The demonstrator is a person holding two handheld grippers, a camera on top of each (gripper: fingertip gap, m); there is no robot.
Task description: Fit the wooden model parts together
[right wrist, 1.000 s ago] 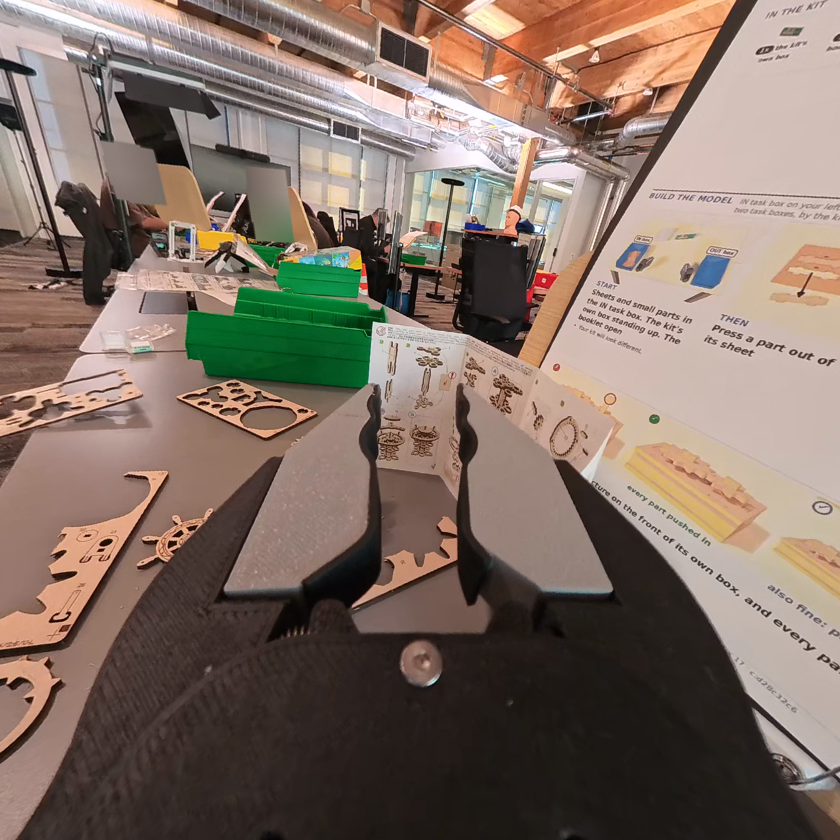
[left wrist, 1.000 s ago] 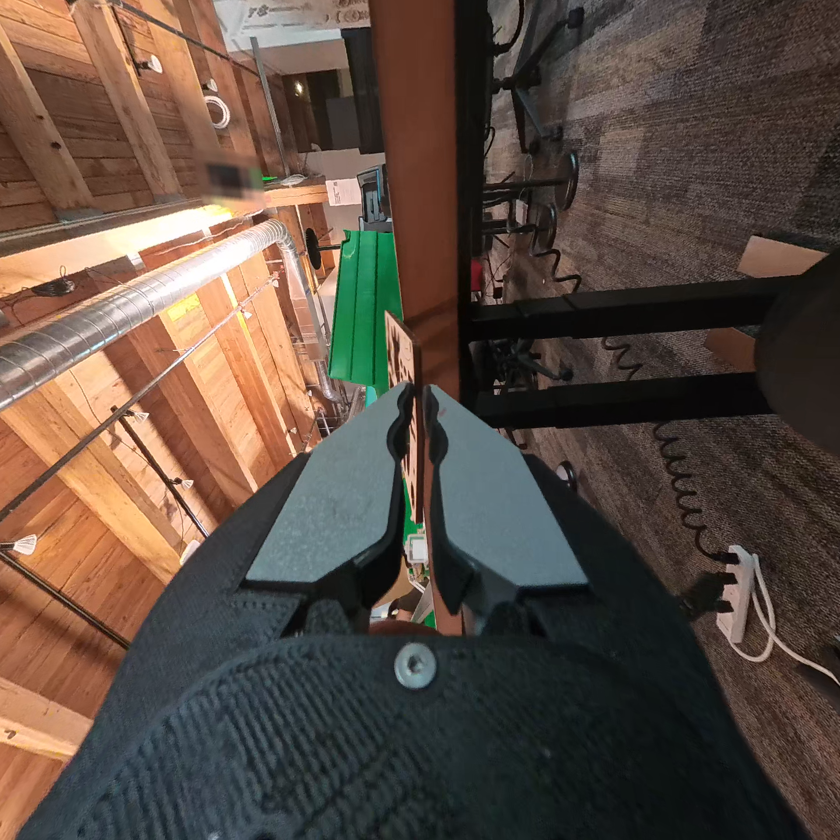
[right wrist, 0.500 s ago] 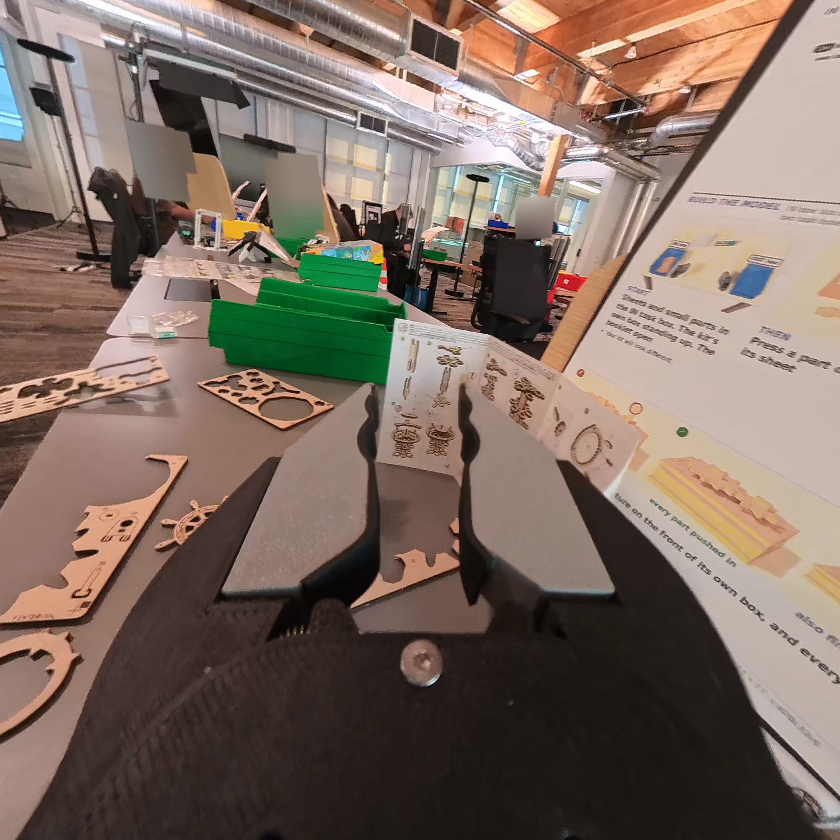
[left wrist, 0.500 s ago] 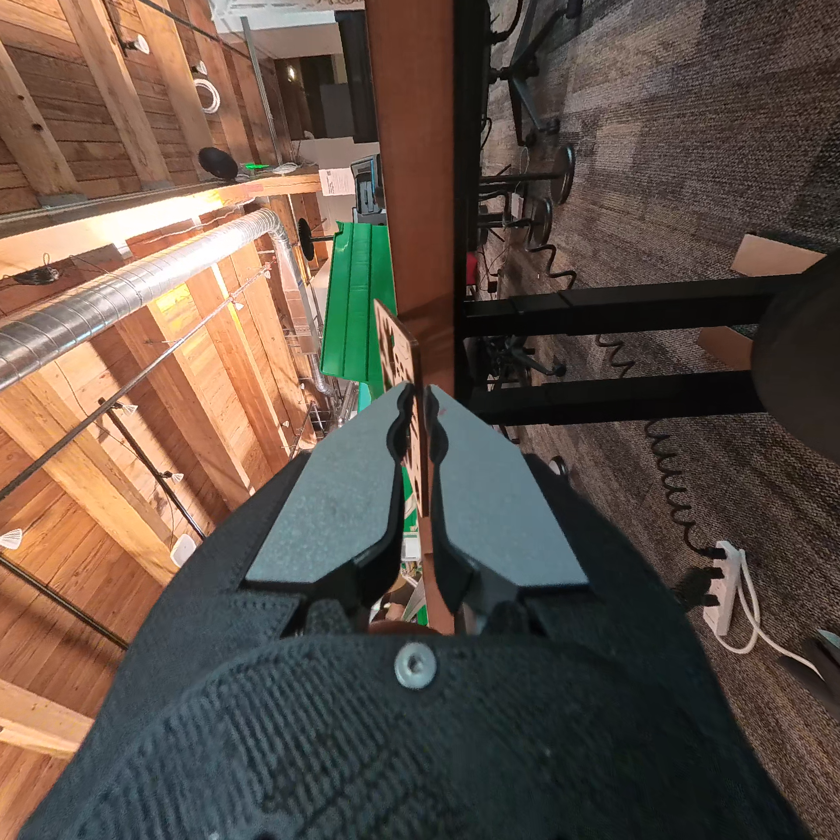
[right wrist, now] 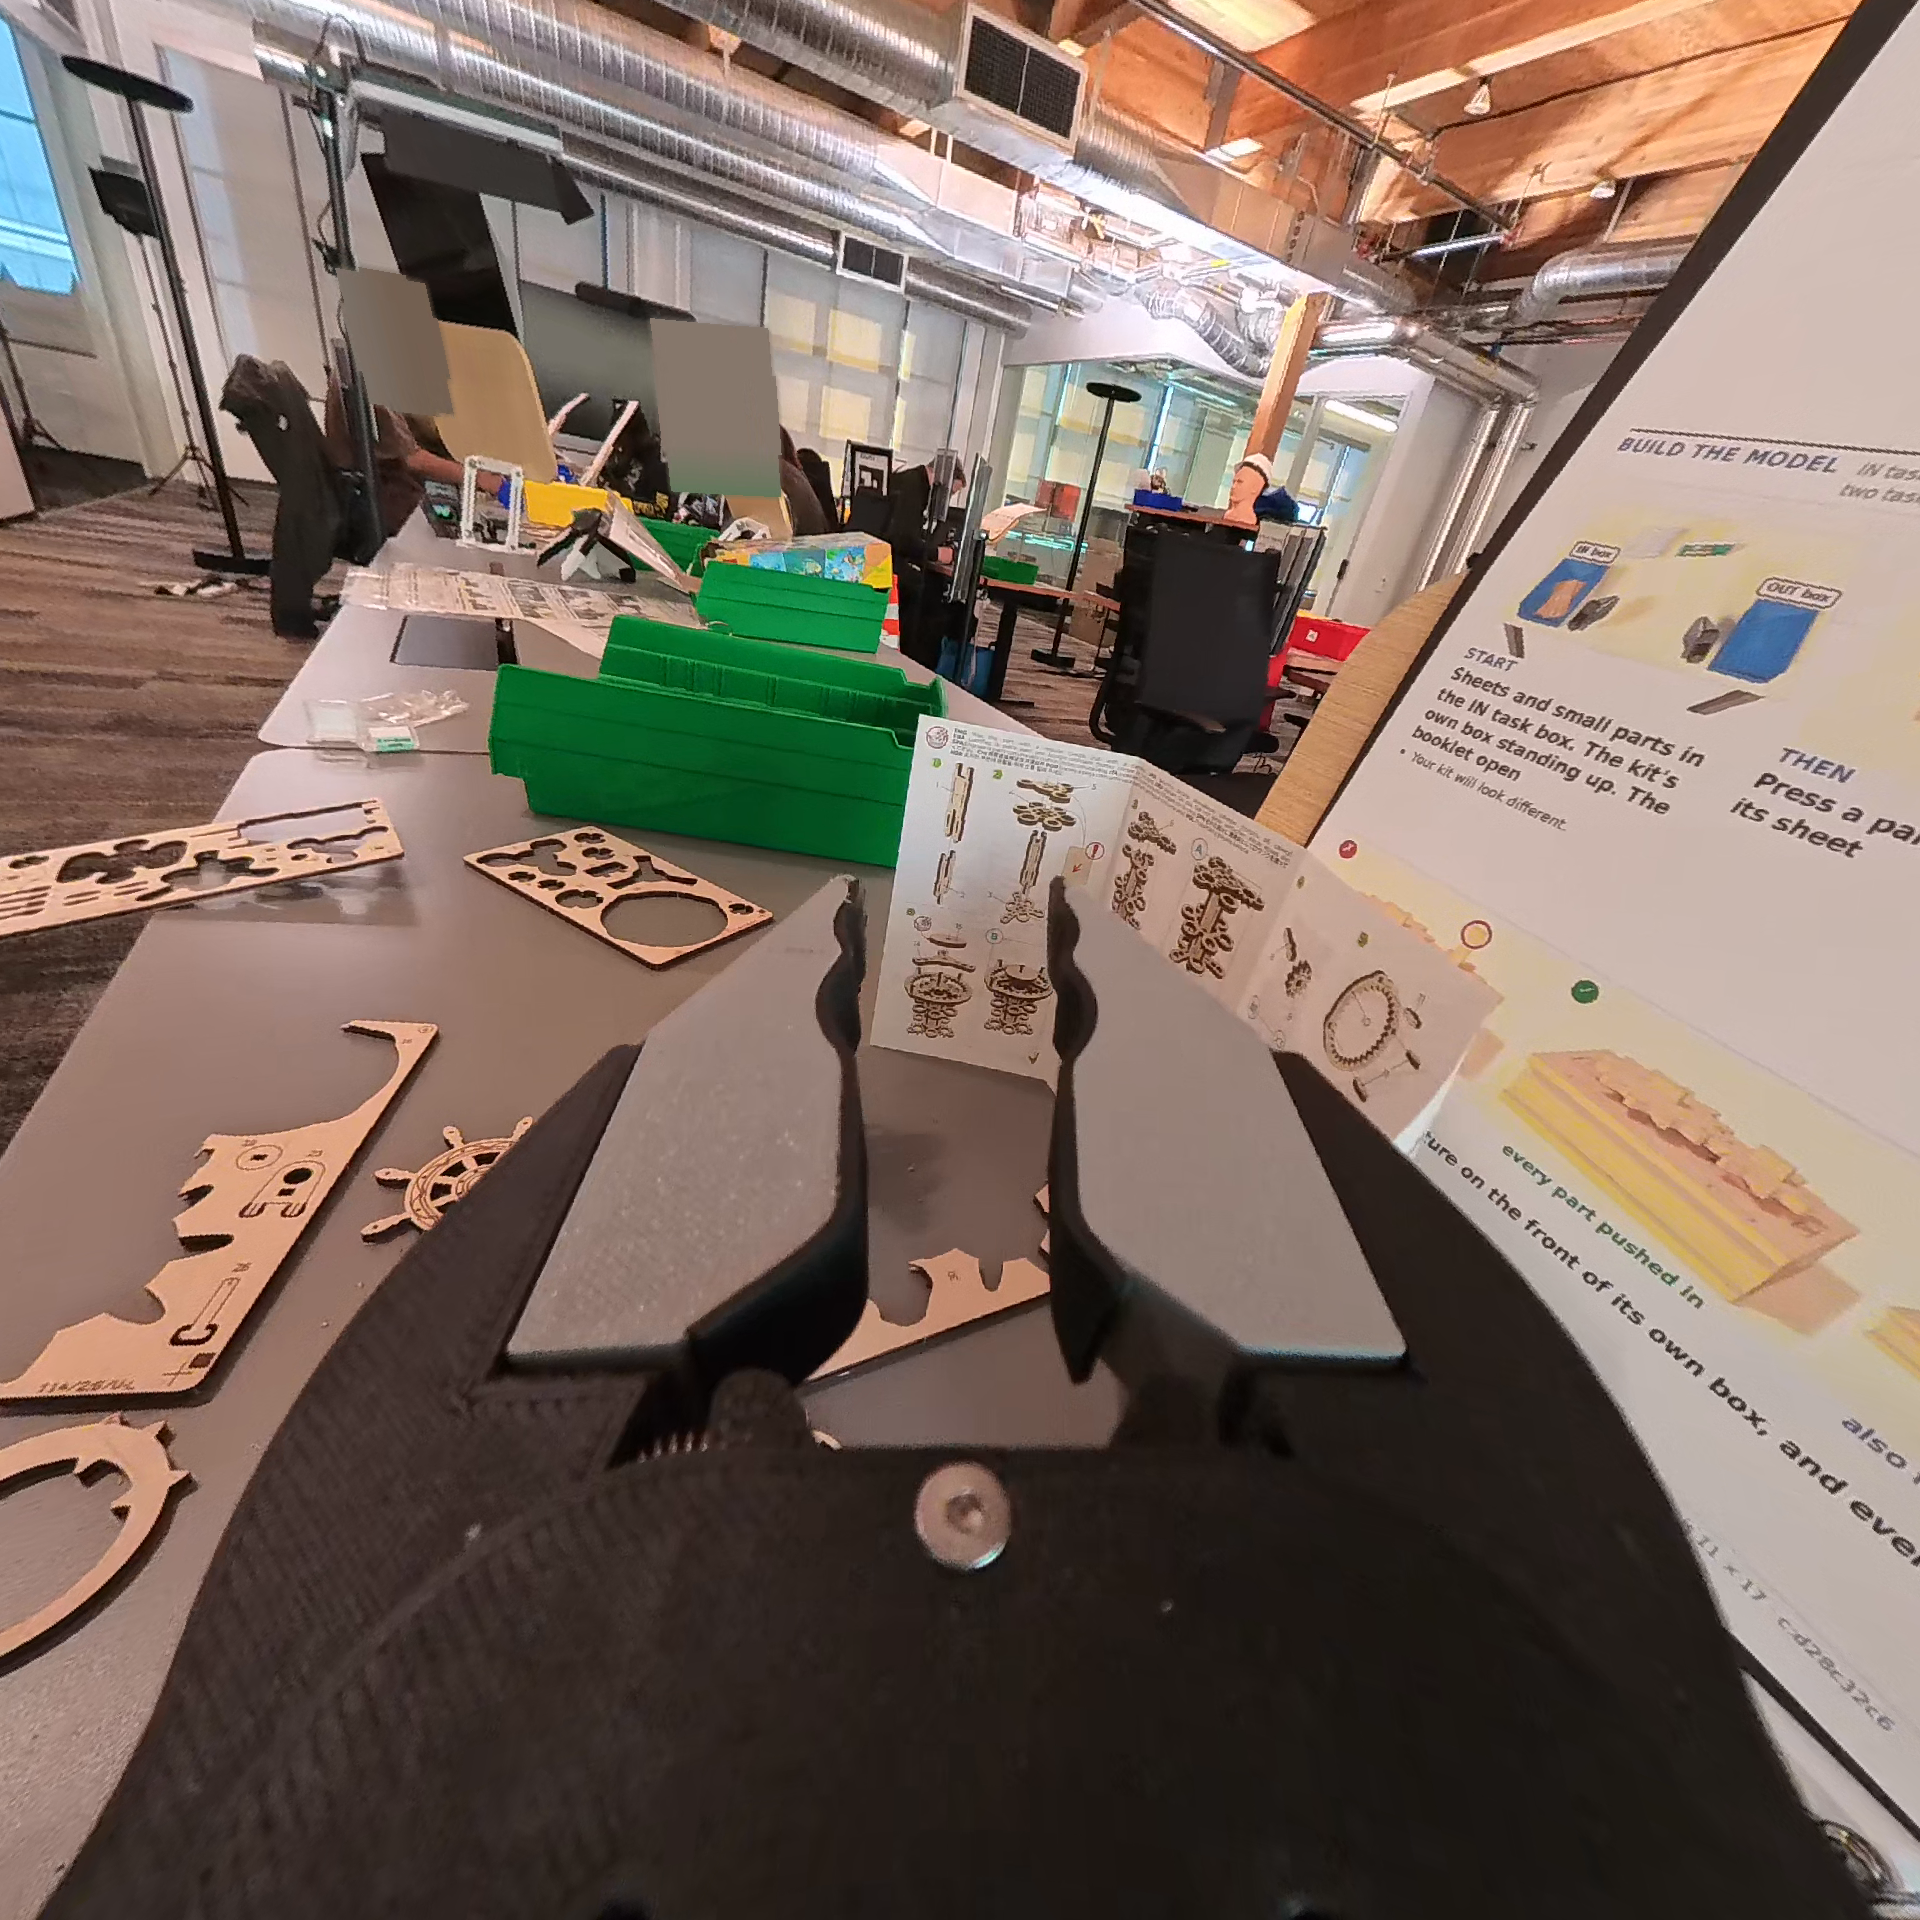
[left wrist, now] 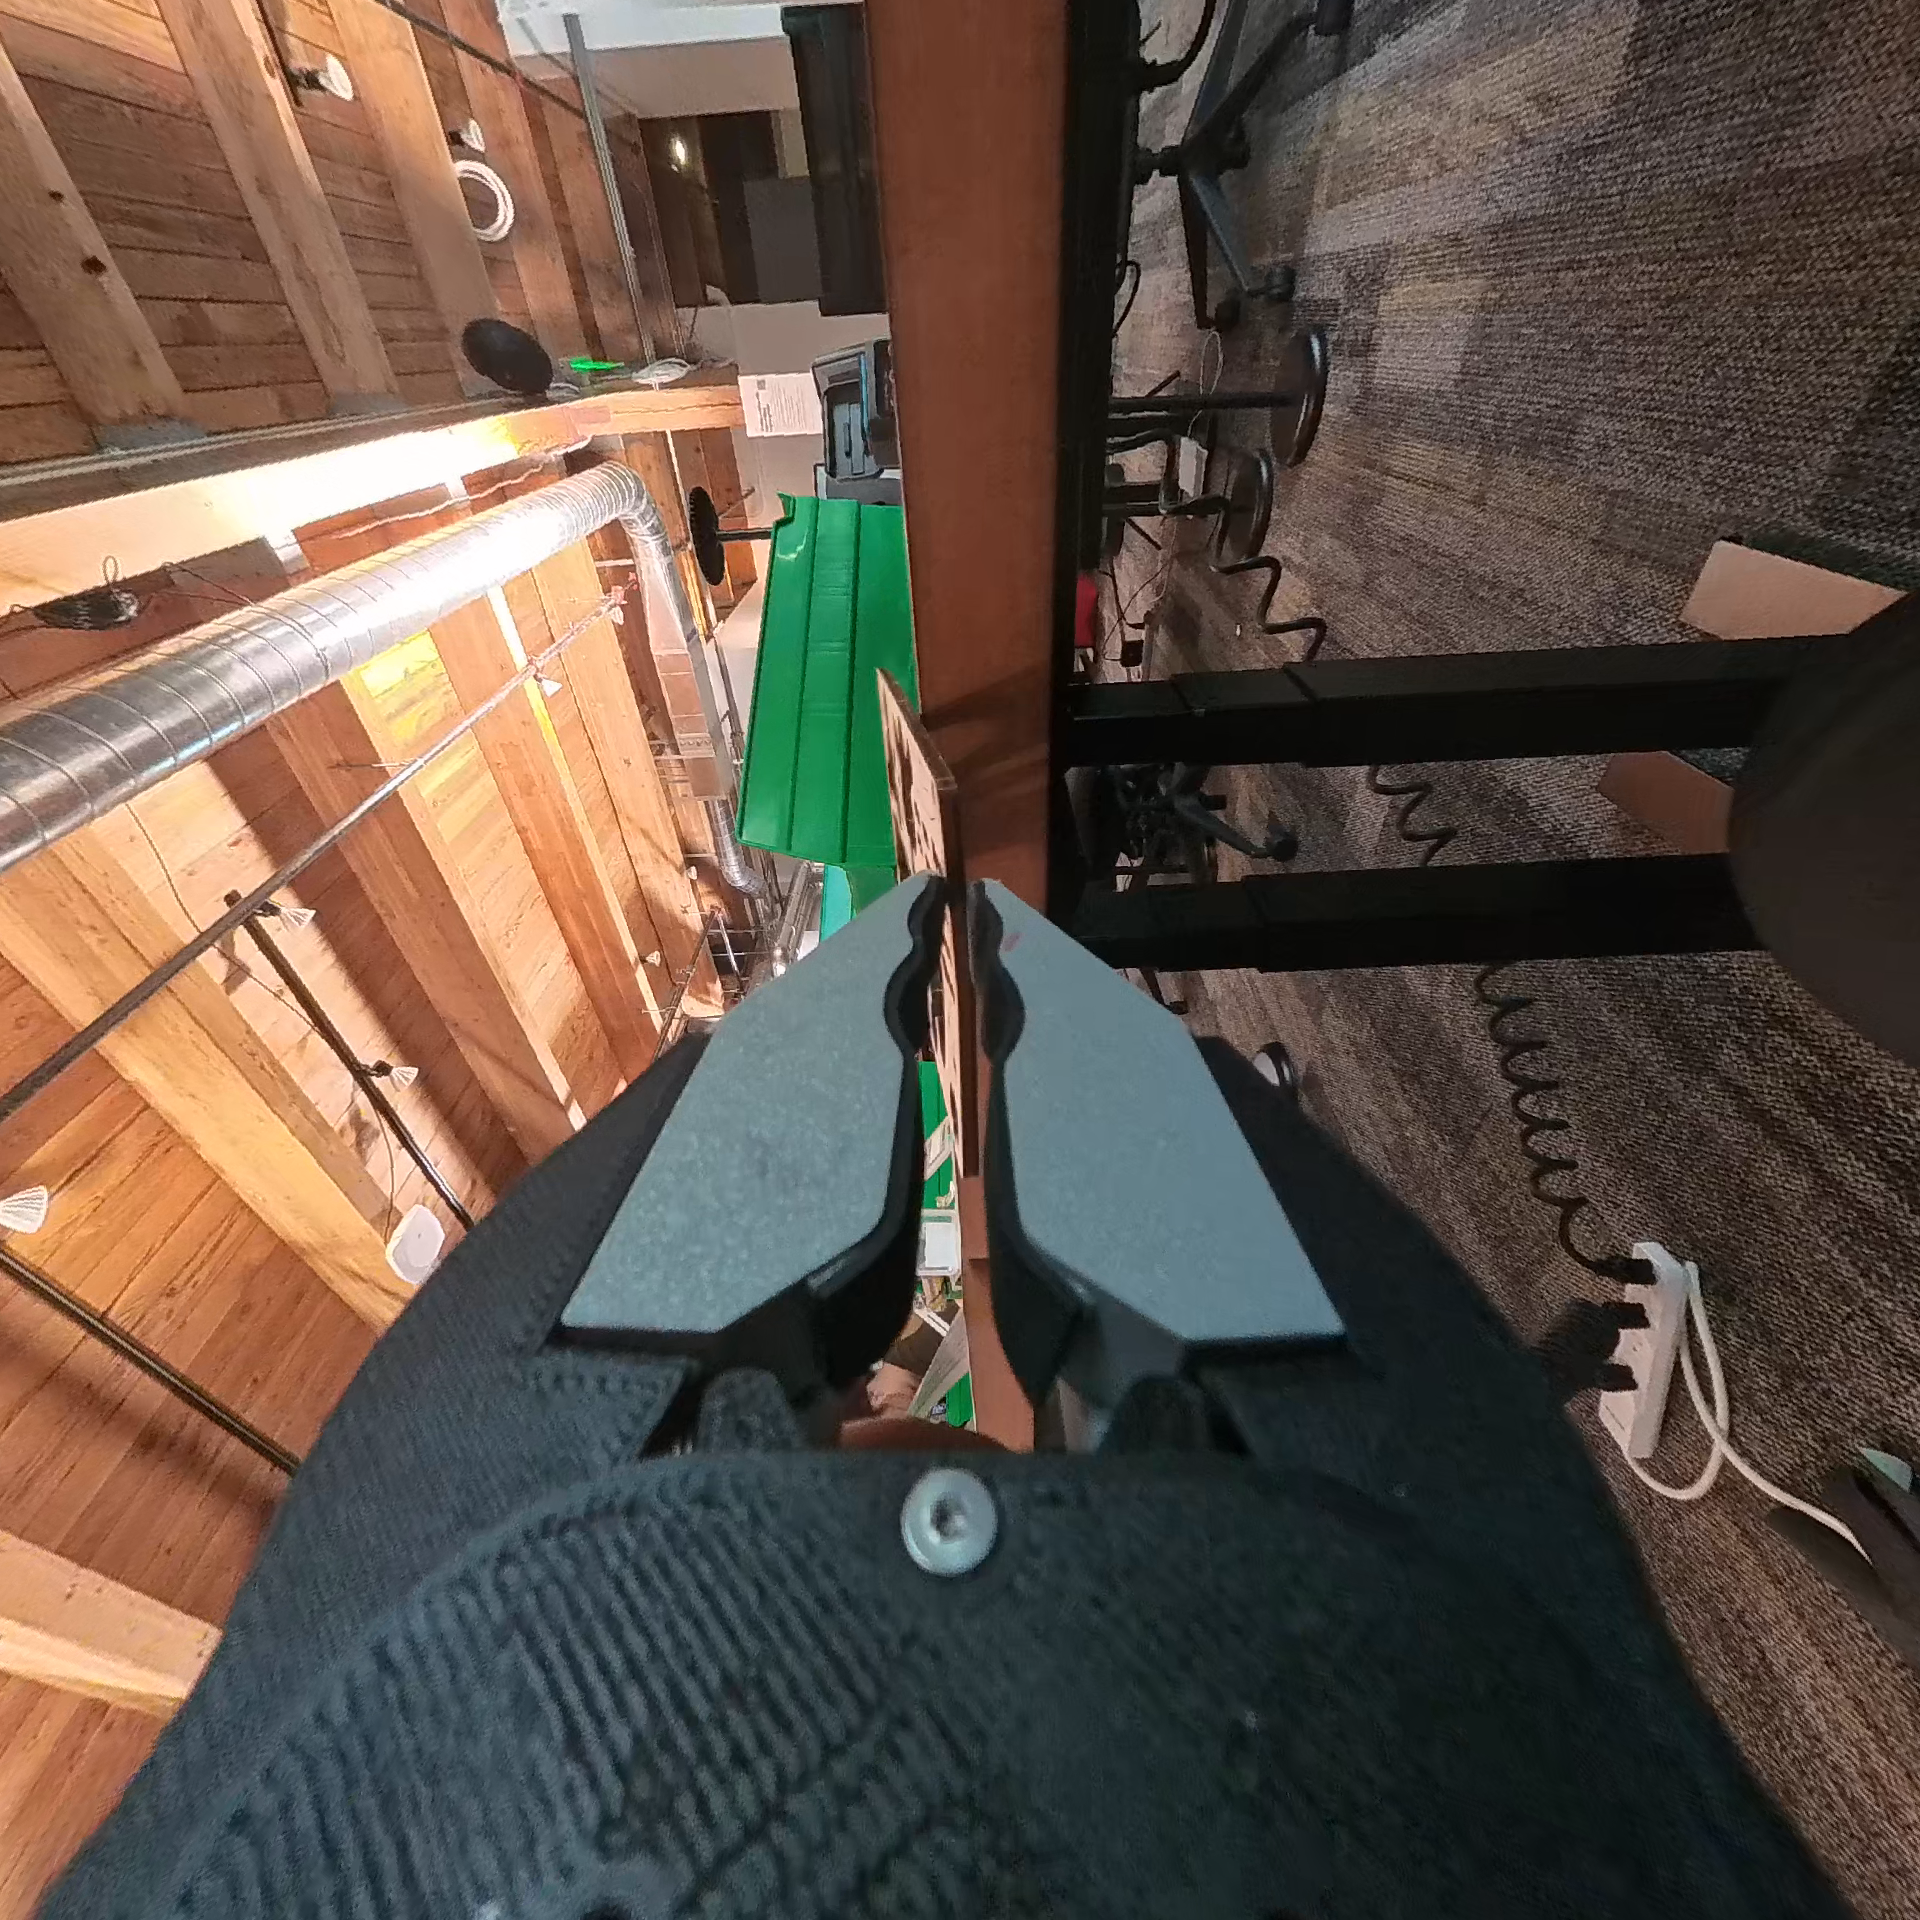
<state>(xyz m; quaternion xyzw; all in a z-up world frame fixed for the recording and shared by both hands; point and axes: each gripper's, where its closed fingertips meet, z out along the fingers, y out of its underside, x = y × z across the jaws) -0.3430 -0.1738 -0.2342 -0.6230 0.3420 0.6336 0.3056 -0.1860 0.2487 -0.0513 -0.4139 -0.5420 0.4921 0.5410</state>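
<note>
My left gripper [left wrist: 961, 896] is shut on a thin wooden sheet [left wrist: 920, 800] with cut-outs. The sheet is seen edge-on and sticks out past the fingertips; this view is rolled on its side. My right gripper [right wrist: 954, 904] is open and empty above the grey table [right wrist: 260, 987]. A jagged wooden part [right wrist: 935, 1304] lies on the table between its fingers. To the left lie a ship's wheel part [right wrist: 447, 1179], a long hull-like part [right wrist: 208, 1247] and a ring part [right wrist: 73, 1507].
Two punched-out wooden sheets [right wrist: 618, 894] [right wrist: 187, 857] lie farther back on the left. A folded booklet [right wrist: 1195, 914] stands just ahead of the right gripper. Green bins [right wrist: 707, 748] stand behind it. A large instruction board [right wrist: 1662, 831] leans along the right side.
Both views have drifted only slightly. The left gripper still holds the wooden sheet and the right gripper stays open over the jagged part.
</note>
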